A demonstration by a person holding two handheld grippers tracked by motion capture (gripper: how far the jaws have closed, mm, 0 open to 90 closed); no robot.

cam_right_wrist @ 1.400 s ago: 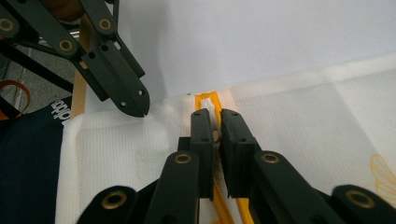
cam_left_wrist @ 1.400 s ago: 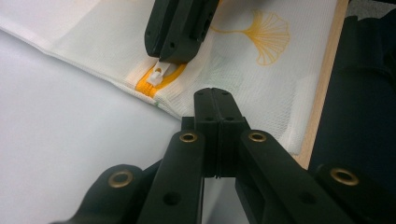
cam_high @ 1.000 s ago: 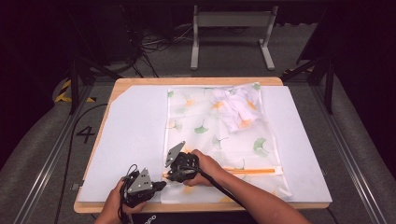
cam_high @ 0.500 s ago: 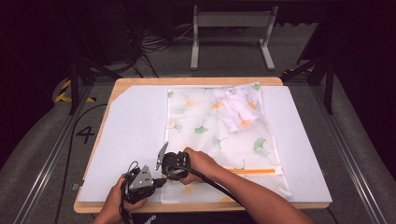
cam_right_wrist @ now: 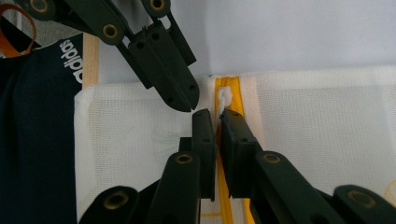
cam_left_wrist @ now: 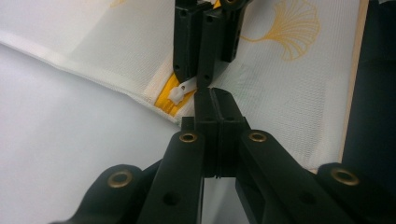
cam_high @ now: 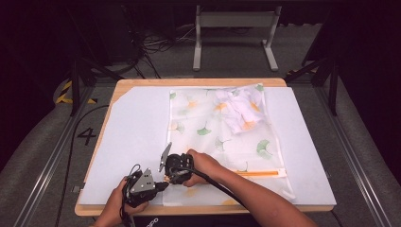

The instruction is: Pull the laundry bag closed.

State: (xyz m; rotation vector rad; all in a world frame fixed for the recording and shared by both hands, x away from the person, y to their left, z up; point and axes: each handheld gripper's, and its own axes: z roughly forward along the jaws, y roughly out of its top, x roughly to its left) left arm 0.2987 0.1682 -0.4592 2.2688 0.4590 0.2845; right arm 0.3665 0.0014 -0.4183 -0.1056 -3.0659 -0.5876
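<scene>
**Mesh zip bag, near-left corner, two grippers**

Mesh bag (cam_high: 222, 137) lies flat on white sheet (cam_high: 132, 142), its yellow zipper (cam_right_wrist: 226, 93) along the near edge. Right gripper (cam_right_wrist: 215, 122) clenched on white zipper pull (cam_right_wrist: 224, 100). Left gripper (cam_left_wrist: 211, 100) clamped on bag fabric just beside it. Bag contents (cam_high: 239, 111) at far right indistinct.

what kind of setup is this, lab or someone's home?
Most likely a lab or data-collection rig, not a home: a wooden table under a white sheet stands between metal floor rails, a number 4 marks the grey floor, and cables lie near a metal stand in a dark room.
</scene>
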